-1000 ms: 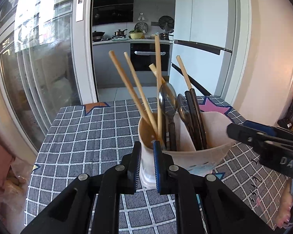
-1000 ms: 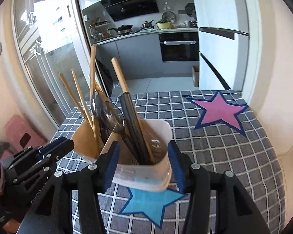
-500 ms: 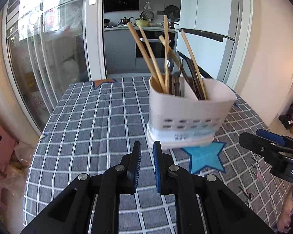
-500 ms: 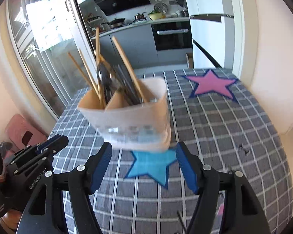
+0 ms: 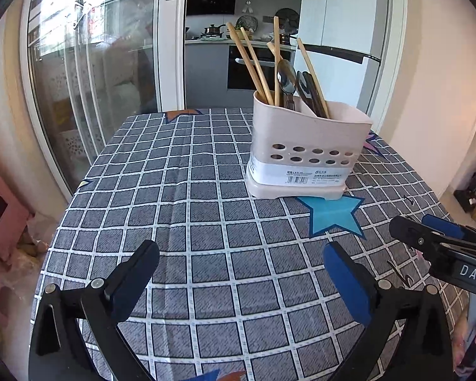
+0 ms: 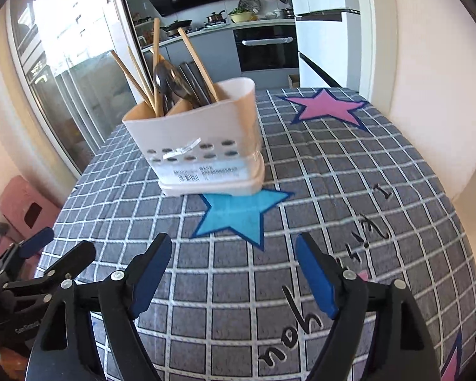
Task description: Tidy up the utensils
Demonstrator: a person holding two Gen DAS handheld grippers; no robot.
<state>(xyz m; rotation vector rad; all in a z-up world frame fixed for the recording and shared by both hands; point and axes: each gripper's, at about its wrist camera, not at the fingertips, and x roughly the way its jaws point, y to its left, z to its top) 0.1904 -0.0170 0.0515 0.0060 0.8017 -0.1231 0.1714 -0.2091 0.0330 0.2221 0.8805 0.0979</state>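
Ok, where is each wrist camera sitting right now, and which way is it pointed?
Left wrist: rides the left gripper above the near table edge, facing the utensil holder and the kitchen beyond; its own open fingers show, with the right gripper at the right edge.
Right wrist: rides the right gripper, facing the utensil holder from further right; its own open fingers show, with the left gripper low left.
Shared: the holder with chopsticks and spoons, the blue star, the checked tablecloth.

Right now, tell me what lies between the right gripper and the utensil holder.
Only tablecloth with its blue star lies between the right gripper and utensil holder, per the right wrist view.
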